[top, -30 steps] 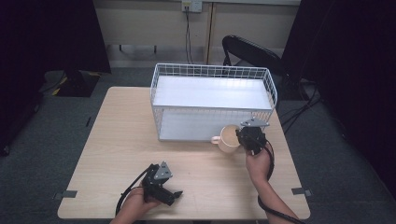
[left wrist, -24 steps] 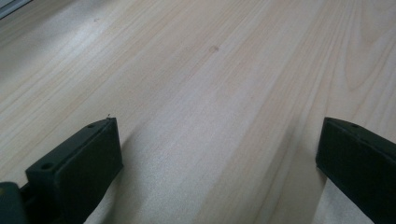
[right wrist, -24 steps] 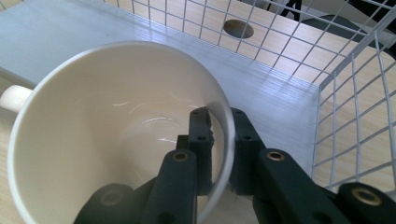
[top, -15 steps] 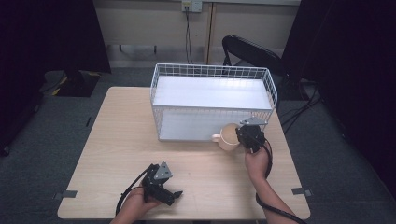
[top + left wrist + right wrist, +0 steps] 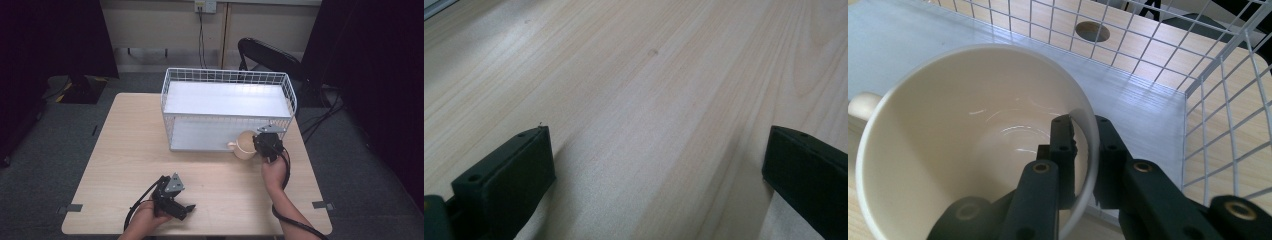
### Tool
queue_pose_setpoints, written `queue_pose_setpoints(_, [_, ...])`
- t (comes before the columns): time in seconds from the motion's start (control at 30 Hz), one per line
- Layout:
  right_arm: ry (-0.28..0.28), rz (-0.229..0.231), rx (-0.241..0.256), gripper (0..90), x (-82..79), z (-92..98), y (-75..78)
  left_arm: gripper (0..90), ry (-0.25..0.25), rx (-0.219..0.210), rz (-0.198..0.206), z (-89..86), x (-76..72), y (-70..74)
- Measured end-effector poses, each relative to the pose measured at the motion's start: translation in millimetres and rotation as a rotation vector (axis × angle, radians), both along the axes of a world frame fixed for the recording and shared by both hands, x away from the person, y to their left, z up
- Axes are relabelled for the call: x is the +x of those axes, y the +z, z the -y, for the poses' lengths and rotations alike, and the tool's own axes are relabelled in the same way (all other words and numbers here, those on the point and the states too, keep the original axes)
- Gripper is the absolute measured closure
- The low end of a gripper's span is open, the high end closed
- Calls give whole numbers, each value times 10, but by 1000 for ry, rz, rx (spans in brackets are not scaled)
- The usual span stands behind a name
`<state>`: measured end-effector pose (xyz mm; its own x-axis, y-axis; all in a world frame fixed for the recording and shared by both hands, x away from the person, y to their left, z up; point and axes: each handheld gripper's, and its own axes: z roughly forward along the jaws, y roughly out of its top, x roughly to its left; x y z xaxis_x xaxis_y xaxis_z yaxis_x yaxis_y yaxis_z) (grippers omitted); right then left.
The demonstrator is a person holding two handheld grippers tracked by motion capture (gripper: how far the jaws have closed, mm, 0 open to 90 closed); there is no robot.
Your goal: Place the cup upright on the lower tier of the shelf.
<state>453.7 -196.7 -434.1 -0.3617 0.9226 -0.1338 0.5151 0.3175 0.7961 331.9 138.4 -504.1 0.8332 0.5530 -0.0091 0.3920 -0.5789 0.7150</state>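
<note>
Cream mug [image 5: 963,130] rim — pinched, right tool [image 5: 1083,131]

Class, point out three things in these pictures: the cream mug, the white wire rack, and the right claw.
cream mug [image 5: 948,115]: right gripper view, inner wall.
white wire rack [image 5: 227,76]: high view, back top rim.
right claw [image 5: 1083,135]: right gripper view, midway between its fingertips, which pinch the mug's rim.
</note>
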Motion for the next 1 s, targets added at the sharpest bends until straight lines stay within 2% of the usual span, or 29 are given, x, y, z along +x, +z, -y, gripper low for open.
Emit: queue_pose_setpoints(1.0, [-28, 13, 47, 805, 90, -39, 0, 0, 0, 0, 0, 0, 0, 0])
